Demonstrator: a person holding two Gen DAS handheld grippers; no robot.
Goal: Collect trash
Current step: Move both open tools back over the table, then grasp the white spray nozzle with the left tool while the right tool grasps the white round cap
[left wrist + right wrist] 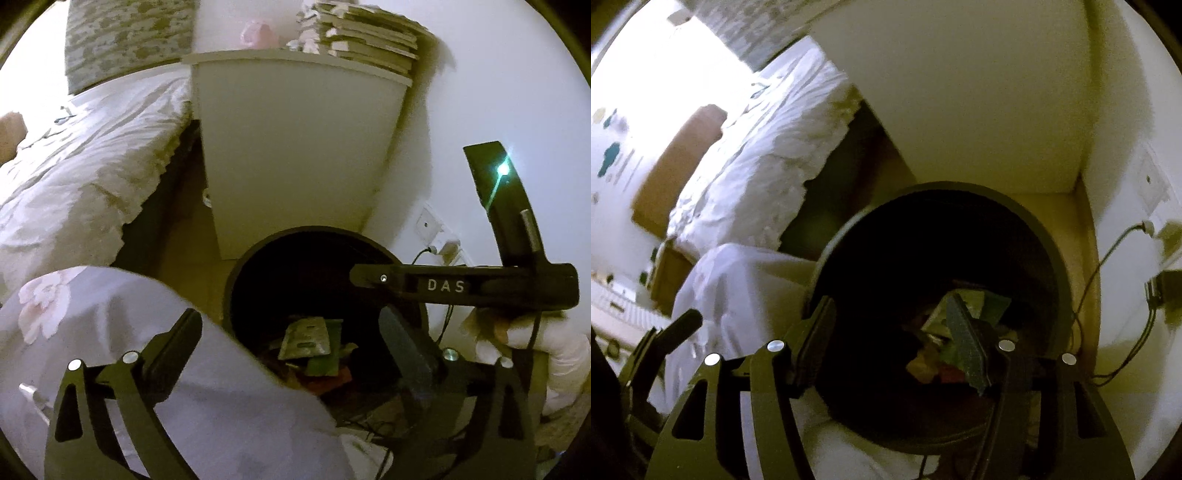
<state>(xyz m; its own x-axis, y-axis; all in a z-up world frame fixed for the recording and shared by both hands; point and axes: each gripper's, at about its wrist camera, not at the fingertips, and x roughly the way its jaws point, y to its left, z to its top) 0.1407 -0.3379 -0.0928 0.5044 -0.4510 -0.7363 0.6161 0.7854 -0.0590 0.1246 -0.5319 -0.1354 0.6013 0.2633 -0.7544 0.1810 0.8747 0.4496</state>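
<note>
Floor (177, 251): black bin (258, 251) stands on it just ahead of jaws, w/ white nightstand (295, 155) beyond bin. Bed (74, 177) to jaws' left, cable (1086, 291) right of bin.

Bin (1045, 236) mouth open; duvet (746, 291) crowds left rim.

Left gripper (291, 339): black frame, round silver screws behind dark, flat fingers (404, 343). Right gripper (890, 332): same build, body marked "DAS" in white, green light lit. Hand (524, 343) in white glove.
</note>
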